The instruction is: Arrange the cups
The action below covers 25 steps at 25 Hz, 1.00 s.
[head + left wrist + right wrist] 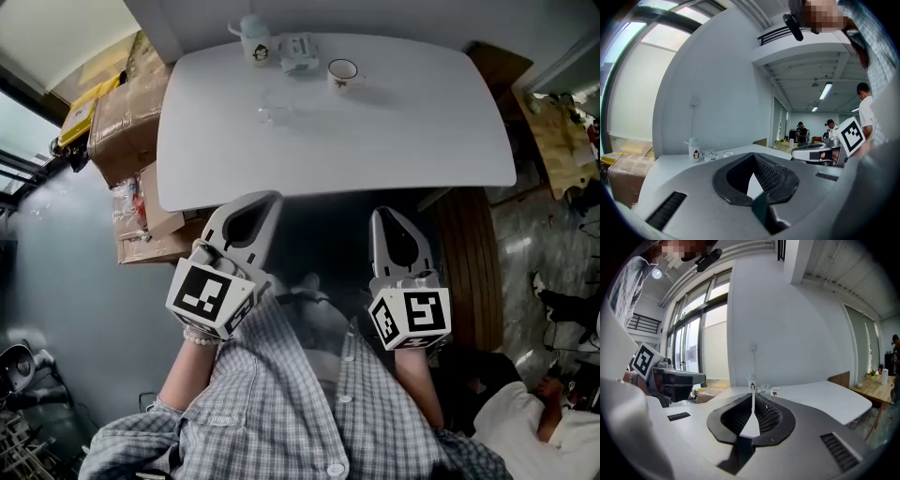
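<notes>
Cups up at the top middle of the head view, along the far side of the white table (422, 141): lidded penguin cup (250, 42), pale squarish thing (298, 53) that may be a mug, white cup with a red mark (343, 72), and what looks like a clear glass (274, 112) just nearer, hard to make out. Nothing gripped yet.

Left gripper (265, 199) low, left of centre, short of the table's near edge, jaws pressed together on nothing. Right gripper (385, 216) beside it, right of centre, likewise closed and empty, only a thin slit between the jaws. Both well apart from the cups.

Likely risks:
- Reaching across with closed jaws and knocking the clear glass, barely visible against the white top.
- Clipping the tall lidded penguin cup, which probably tips easily.
- Pinching a rim off-centre so a cup slips.

Needs jaws opened before any approach.
</notes>
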Motion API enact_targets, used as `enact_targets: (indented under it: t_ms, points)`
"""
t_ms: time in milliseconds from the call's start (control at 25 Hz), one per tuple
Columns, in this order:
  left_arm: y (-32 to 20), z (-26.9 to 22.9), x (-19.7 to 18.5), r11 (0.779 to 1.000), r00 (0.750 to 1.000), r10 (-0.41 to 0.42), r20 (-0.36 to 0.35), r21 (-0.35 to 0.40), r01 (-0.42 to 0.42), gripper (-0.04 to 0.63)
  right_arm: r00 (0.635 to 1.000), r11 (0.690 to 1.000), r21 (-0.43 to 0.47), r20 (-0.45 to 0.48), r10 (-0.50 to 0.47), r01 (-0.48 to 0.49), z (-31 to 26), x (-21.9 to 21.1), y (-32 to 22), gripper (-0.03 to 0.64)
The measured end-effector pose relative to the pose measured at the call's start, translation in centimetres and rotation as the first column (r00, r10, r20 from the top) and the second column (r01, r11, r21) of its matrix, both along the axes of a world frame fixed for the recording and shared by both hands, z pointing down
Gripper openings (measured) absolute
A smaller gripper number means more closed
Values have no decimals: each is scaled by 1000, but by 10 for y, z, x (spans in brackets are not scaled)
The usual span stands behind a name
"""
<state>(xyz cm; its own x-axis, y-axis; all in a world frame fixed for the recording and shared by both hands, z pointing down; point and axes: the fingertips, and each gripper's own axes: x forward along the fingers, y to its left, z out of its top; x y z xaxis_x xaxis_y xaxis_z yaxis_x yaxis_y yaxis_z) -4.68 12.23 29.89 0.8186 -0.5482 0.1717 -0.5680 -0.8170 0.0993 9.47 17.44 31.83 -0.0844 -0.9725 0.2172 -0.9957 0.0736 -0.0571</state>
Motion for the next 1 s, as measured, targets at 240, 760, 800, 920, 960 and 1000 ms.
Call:
enact_targets:
  t_ms: [240, 760, 800, 920, 960, 1000]
  points:
    - [-9, 7, 14, 1000, 1000, 3, 14, -13, -3, 9, 1000, 1000, -28, 21, 12, -12, 13, 15, -6, 31]
    - [-72, 16, 31, 999, 1000, -19, 13, -31, 20, 9, 1000, 998, -58, 9, -14, 14, 16, 30, -62, 31]
    - [-78, 16, 31, 999, 1000, -23, 15, -30, 23, 9, 1000, 998, -59, 8, -19, 20, 16, 30, -69, 31]
    - [-97, 17, 30, 999, 999, -35, 21, -31, 35, 9, 999, 998, -56, 8, -33, 33, 15, 30, -89, 31]
    - [-103, 17, 29, 999, 999, -40, 21, -31, 41, 9, 999, 998, -55, 7, -37, 37, 14, 30, -95, 31]
    - [-109, 17, 29, 998, 999, -44, 22, -32, 45, 9, 999, 998, -55, 7, -40, 40, 14, 30, -101, 31]
